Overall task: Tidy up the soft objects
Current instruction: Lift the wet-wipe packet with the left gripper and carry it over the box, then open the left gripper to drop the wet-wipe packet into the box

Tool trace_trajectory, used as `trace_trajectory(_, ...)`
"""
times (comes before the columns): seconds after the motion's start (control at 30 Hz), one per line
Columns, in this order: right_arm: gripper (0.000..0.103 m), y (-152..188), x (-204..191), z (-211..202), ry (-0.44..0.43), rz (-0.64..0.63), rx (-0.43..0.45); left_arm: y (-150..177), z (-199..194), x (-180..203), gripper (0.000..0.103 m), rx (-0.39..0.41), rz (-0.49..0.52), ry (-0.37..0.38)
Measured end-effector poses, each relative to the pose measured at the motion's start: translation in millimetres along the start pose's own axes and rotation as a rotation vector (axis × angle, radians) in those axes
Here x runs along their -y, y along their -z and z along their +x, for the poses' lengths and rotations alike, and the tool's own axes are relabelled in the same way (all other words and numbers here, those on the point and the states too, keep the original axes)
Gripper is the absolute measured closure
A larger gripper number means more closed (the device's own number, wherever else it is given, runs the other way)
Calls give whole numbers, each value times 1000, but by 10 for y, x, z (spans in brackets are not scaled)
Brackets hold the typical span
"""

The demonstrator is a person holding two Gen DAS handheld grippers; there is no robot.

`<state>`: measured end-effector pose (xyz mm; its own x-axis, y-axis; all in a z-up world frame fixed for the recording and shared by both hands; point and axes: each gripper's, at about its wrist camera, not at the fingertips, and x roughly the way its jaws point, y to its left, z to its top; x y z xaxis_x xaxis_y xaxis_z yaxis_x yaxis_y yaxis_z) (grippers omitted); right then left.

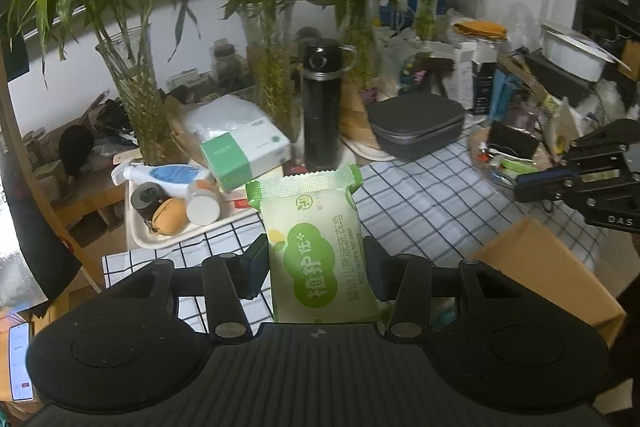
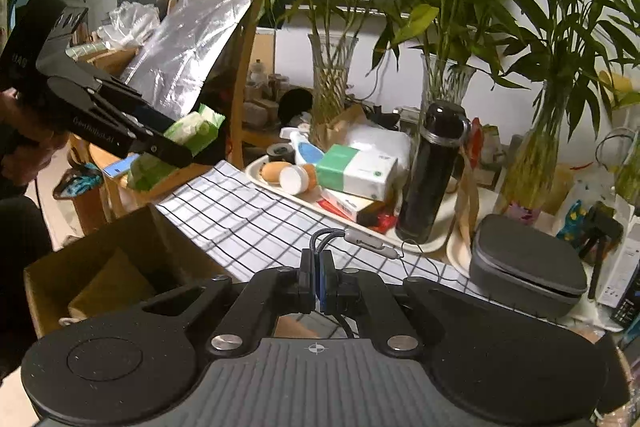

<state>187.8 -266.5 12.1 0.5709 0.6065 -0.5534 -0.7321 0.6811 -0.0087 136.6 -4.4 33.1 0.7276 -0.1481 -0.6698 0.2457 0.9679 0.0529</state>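
Left gripper [image 1: 316,267] was clamped on a green-and-white soap packet [image 1: 320,247], pads pressing both long sides, packet upright with its crimped top edge ahead of the fingertips. In the right wrist view the same packet [image 2: 192,131] hung clear of the table, off its near-left corner. Right gripper [image 2: 318,283] was fully closed, pinching a dark braided cable [image 2: 326,239]; the cable ran forward to a small white inline module [image 2: 366,239] lying on the cloth just ahead of the fingertips.

Risks, judged from this view:
- Packet wrapper looked slick and the fill soft; a grip only at mid-body could let it slide down or twist out if the hand swung quickly.
- The cable was thin; its far end trailed toward the tray [image 2: 256,167] ahead, so lifting further could snag or drag things on that tray, or tug at the black flask [image 2: 432,167] standing at its edge.
- An open cardboard box [image 2: 132,239] sat below and left of the right gripper, probably the drop target; a release from this height might miss its rim.

Surface: table under a white cloth with dark grid lines [image 2: 248,211]. Beyond the grippers: tissue pack [image 2: 356,171], grey zip case [image 2: 524,267] to the right, glass vases of lucky bamboo [image 2: 332,75] along a white wall. Room was crowded and dim.
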Motion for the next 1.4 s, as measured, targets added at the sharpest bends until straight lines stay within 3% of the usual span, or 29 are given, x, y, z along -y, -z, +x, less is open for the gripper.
trace_trajectory(1.0, 99, 199, -668, -282, -121, -103, -57, 409, -333, 542, 55, -57, 46, 74)
trace_trajectory(1.27, 99, 265, -794, -282, -145, -128, -107, 459, -279, 610, 55, -106, 35, 77)
trace_trajectory(1.4, 99, 305, -823, -249, -152, -128, -150, 495, -162, 617, 55, -172, 0, 67)
